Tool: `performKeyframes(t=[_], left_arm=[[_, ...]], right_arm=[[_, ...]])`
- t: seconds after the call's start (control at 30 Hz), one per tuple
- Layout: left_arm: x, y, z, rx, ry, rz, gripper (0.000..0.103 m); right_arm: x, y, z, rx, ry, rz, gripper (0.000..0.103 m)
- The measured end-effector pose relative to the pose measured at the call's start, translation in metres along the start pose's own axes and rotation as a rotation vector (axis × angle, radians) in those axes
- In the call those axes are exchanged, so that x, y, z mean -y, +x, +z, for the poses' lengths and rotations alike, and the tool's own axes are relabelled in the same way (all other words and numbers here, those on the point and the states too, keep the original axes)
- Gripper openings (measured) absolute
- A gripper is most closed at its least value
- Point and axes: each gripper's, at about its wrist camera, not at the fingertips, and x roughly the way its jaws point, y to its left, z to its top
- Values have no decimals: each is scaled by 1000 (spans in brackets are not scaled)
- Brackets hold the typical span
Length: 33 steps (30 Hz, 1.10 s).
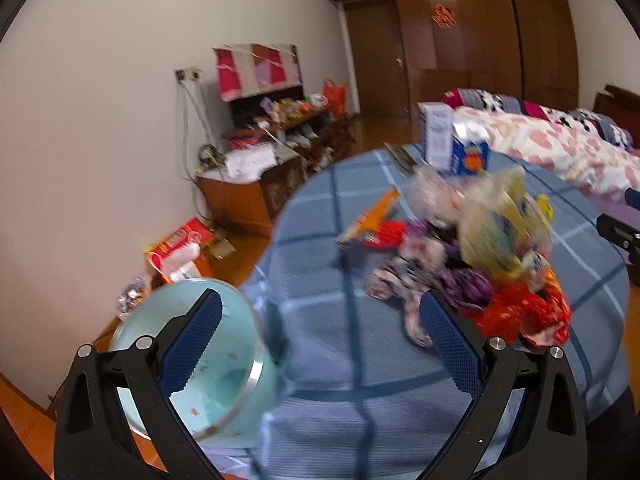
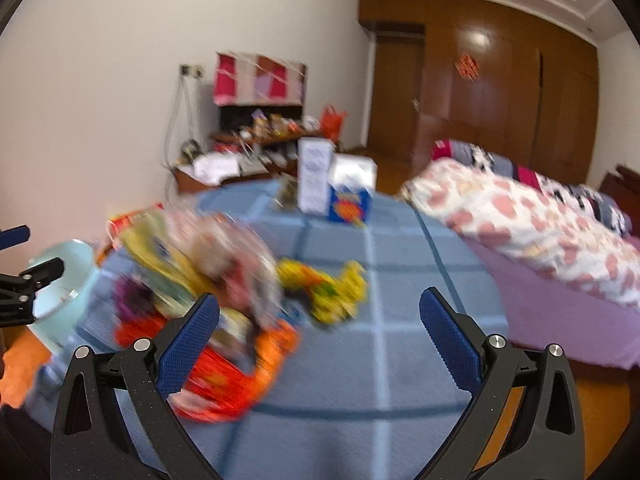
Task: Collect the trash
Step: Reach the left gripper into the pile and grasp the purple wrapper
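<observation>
1. My left gripper point(image 1: 320, 344) has its jaws spread wide and released, with nothing between the blue ribbed pads point(image 1: 192, 344); it hangs over the near left edge of the round bench under its blue checked cloth point(image 1: 344, 360).
2. My right gripper point(image 2: 320, 344) also has its jaws apart and empty, above the near edge of the same bench.
3. The trash, a blurred heap of crumpled wrappers in orange, yellow, purple and white point(image 1: 472, 264), lies on the cloth towards the bench's left side, just ahead of my left jaws.
4. A loose crumpled yellow wrapper point(image 2: 324, 288) sits just beside the heap, nearer the bench's middle.
5. A pale blue plastic bin with a metal rim point(image 1: 224, 364) stands just off the bench's left edge, behind my left jaw.
6. At the far edge stand a tall white carton point(image 2: 314, 176) and a blue box with a red and yellow print point(image 2: 350, 204), touching or nearly so.
</observation>
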Motion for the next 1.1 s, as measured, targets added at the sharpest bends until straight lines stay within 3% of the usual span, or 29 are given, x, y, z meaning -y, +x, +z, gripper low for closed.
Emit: performKeyframes(t=[0.4, 0.47, 0.53, 0.57, 0.6, 0.63, 0.93, 1.1], left_arm=[[54, 28, 3, -19, 31, -88, 96], [58, 37, 1, -47, 30, -129, 82], [63, 43, -2, -79, 33, -199, 45], [65, 44, -2, -83, 36, -221, 33], [67, 44, -3, -87, 42, -244, 9], [68, 43, -3, -90, 51, -271, 0], [55, 2, 10, 16, 61, -295, 0], [35, -18, 18, 74, 71, -251, 0]], right_arm=[[26, 28, -28, -74, 78, -33, 98], [28, 31, -31, -79, 77, -39, 98], [27, 32, -34, -85, 76, -39, 98], [27, 33, -35, -88, 74, -39, 98], [26, 34, -36, -91, 73, -38, 98], [25, 34, -38, -93, 72, -37, 98], [23, 35, -39, -94, 73, -31, 98], [18, 27, -33, -58, 71, -8, 98]])
